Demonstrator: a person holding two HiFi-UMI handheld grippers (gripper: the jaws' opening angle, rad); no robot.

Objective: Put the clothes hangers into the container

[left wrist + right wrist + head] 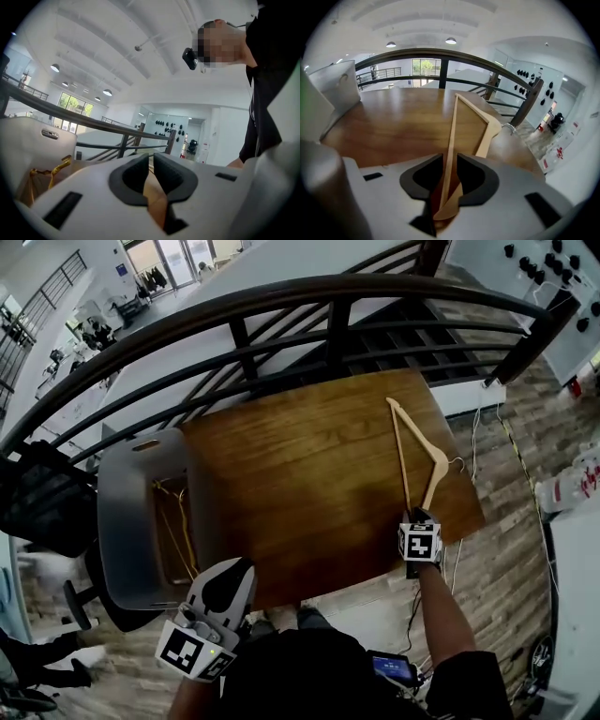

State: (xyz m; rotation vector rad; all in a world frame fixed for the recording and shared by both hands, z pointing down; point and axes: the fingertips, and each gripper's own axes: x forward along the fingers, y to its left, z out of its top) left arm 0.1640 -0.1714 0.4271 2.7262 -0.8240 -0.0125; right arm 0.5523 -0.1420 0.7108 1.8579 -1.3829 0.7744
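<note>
A pale wooden hanger [404,452] lies on the right part of the brown table [300,484], its hook toward the table's right edge. My right gripper [417,517] sits at the hanger's near end. In the right gripper view the hanger [452,126] runs between the pads of that gripper [450,165], which stand slightly apart around it. The grey container [127,512] stands at the table's left end with hangers [178,532] inside. My left gripper [228,579] is beside it near the table's front edge, shut and empty [151,161]. The container [33,140] is at that view's left.
A dark curved railing [281,296] runs behind the table, with a drop beyond it. A black office chair [42,502] stands left of the container. Cables [473,442] trail on the wooden floor at the right. A white wall panel with black knobs [534,268] is at the far right.
</note>
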